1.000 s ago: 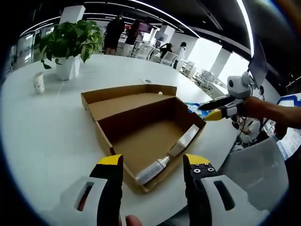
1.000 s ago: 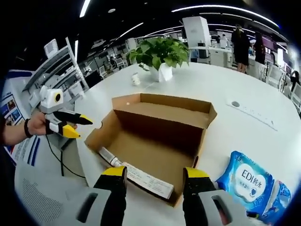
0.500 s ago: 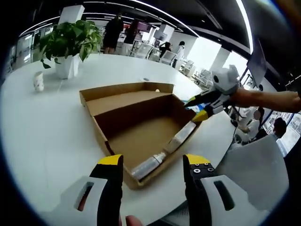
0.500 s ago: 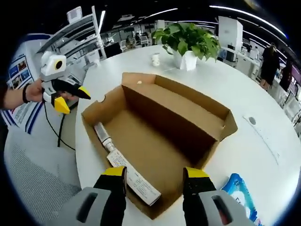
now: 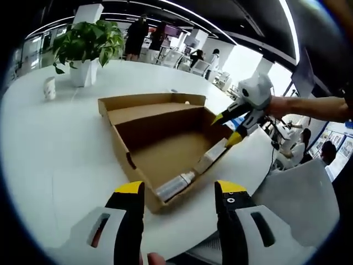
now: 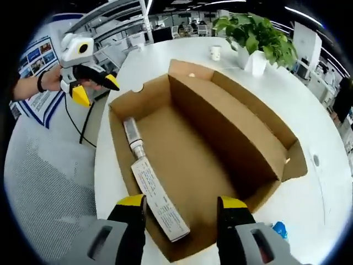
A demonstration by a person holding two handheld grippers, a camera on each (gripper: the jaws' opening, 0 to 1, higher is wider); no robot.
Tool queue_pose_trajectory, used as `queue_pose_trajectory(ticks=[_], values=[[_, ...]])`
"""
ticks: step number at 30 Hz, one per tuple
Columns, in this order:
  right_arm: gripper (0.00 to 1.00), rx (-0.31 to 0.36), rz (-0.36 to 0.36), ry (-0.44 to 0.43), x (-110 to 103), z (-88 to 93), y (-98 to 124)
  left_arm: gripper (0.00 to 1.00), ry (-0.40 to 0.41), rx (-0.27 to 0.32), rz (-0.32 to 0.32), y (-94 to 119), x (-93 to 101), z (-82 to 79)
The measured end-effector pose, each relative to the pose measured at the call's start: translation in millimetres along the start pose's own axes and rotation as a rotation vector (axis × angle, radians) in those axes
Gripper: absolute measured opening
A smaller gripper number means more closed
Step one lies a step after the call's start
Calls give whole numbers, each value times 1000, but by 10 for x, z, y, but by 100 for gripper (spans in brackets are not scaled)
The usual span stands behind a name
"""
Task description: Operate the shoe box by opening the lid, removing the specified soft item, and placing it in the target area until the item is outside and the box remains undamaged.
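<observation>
White tabletop (image 5: 49, 154) carries one open box (image 6: 220, 138) holding one tube (image 6: 132, 138); both my tools (image 5: 179, 190) (image 6: 181, 203) gape, empty.

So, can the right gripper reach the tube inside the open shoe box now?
Probably yes. The shoe box stands open with its lid folded back, and the tube lies uncovered along the near wall, just ahead of the open right gripper. Only that low wall stands between them.
</observation>
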State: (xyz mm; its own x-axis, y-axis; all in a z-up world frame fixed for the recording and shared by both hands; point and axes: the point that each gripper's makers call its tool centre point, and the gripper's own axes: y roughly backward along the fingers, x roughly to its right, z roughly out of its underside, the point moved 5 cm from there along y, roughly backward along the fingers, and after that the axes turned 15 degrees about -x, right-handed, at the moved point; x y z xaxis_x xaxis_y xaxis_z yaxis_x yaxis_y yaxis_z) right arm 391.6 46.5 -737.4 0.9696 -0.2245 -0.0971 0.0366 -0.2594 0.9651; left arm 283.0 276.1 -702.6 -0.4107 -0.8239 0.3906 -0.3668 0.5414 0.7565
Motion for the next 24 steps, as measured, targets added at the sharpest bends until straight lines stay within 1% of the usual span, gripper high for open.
queue_pose_trajectory(ticks=[4, 6, 7, 8, 10, 11, 13, 15, 19, 21, 24], values=[[48, -28, -26, 47, 14, -43, -57, 52, 2, -2, 1, -9, 3, 20], [46, -50, -54, 57, 12, -51, -87, 52, -2, -5, 3, -20, -16, 25], [45, -59, -58, 69, 8, -54, -97, 52, -5, -8, 2, -23, -12, 31], [46, -69, -39, 109, 21, -65, -107, 52, -10, -11, 0, -27, -9, 40], [47, -81, -38, 148, 25, -70, -137, 52, -18, -16, -2, -38, -26, 47], [47, -81, -30, 157, 41, -81, -128, 52, -19, -17, 0, -39, -14, 52], [51, -92, 2, 188, 72, -103, -117, 52, -20, -16, 3, -37, 1, 58], [52, -101, 10, 215, 69, -105, -105, 52, -19, -13, 4, -30, 11, 61], [50, -112, 26, 229, 101, -93, -83, 52, -14, -10, 4, -15, 9, 66], [49, -125, 31, 227, 141, -48, -58, 52, -14, -8, -1, 6, 6, 74], [49, -135, 28, 240, 136, -24, -53, 52, -11, -8, -1, 12, 2, 91]])
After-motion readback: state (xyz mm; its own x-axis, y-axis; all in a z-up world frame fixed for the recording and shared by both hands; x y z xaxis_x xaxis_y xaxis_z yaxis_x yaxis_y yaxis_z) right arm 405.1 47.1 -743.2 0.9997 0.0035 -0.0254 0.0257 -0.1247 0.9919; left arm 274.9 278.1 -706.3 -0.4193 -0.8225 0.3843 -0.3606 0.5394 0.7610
